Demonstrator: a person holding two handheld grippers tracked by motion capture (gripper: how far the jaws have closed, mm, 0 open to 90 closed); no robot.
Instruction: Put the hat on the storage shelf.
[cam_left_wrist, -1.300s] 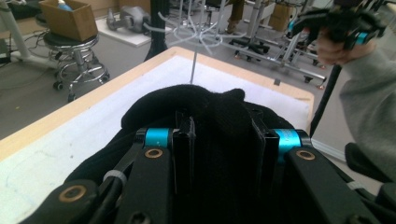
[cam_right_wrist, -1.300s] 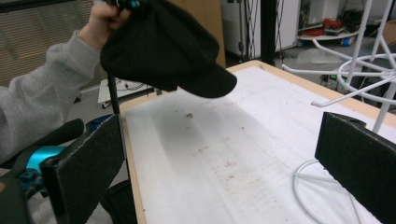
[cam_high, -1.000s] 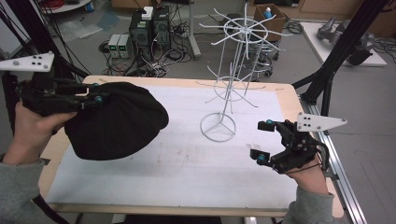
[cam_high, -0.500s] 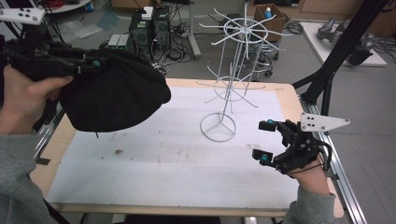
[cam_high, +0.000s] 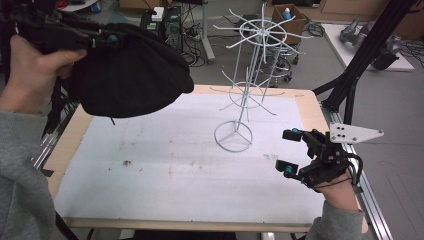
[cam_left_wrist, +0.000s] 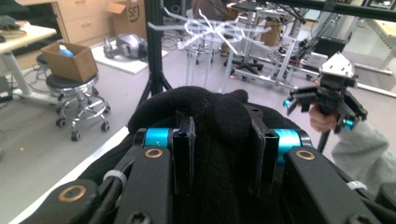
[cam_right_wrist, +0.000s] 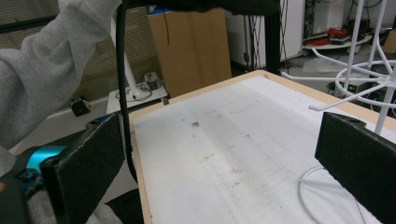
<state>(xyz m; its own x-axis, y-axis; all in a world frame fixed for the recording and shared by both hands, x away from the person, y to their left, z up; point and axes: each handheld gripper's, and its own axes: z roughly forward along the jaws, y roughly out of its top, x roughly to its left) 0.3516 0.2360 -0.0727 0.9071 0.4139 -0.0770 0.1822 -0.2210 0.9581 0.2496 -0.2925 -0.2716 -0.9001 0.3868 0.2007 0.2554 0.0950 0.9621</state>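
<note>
Gripping a bunched fold of a black knit hat (cam_high: 131, 70), the left gripper (cam_high: 107, 38) is raised high, up and to the left of the white wire rack (cam_high: 248, 90), with the person's left hand (cam_high: 31, 75) wrapped around its body and the grey sleeve (cam_high: 20, 170) hanging below. From the left gripper view the two black jaws stand close together with the soft, ribbed fabric of the hat (cam_left_wrist: 210, 121) pinched between them, the cloth mounding up and over the blue-collared jaw mounts. The hat droops as a rounded, floppy dome, clear of the table (cam_high: 80, 131), well to the left of the rack and at the height of its lower ring of arms.

The right gripper (cam_high: 290, 152) hovers low over the table to the right of the rack's circular base, held from below by the right hand (cam_high: 336, 187), its jaws spread wide with nothing between them. In the right gripper view the flat, matte black pads (cam_right_wrist: 88, 161) frame the pale, slightly stained table mat (cam_right_wrist: 219, 154). The rack is thin white rod: a ring base, a slim upright stem, and tiers of spoke-like arms.
</note>
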